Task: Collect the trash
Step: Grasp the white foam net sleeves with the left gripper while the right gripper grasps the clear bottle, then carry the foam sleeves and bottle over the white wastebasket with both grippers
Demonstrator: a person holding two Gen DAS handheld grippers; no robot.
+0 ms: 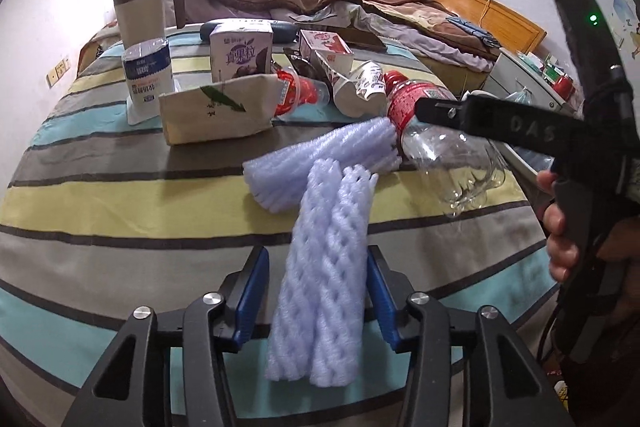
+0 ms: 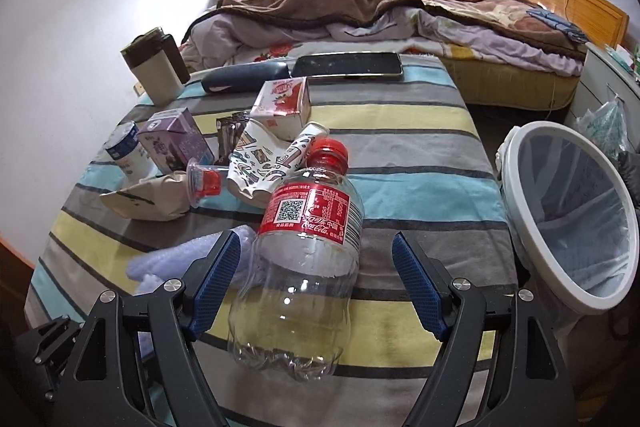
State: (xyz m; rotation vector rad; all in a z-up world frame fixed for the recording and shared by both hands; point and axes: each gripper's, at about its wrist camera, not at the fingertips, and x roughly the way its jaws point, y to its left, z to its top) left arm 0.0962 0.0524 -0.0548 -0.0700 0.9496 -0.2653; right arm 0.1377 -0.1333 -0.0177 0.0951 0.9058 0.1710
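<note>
A white foam net sleeve (image 1: 324,279) lies on the striped tablecloth (image 1: 100,195) between the blue pads of my open left gripper (image 1: 318,291), not pinched. A second foam sleeve (image 1: 320,155) lies behind it. An empty clear Coca-Cola bottle (image 2: 304,267) with a red label and cap lies between the pads of my open right gripper (image 2: 320,283); it also shows in the left wrist view (image 1: 436,143), with the right gripper's finger over it. A white trash bin (image 2: 568,227) with a liner stands off the table's right edge.
Further back on the table lie crushed paper cups (image 2: 268,167), a small red-capped bottle (image 2: 204,183), a cloth pouch (image 1: 218,107), milk cartons (image 1: 240,51), a white tub (image 1: 146,75), a mug (image 1: 140,15), a phone (image 2: 348,65). A bed (image 2: 400,11) stands behind.
</note>
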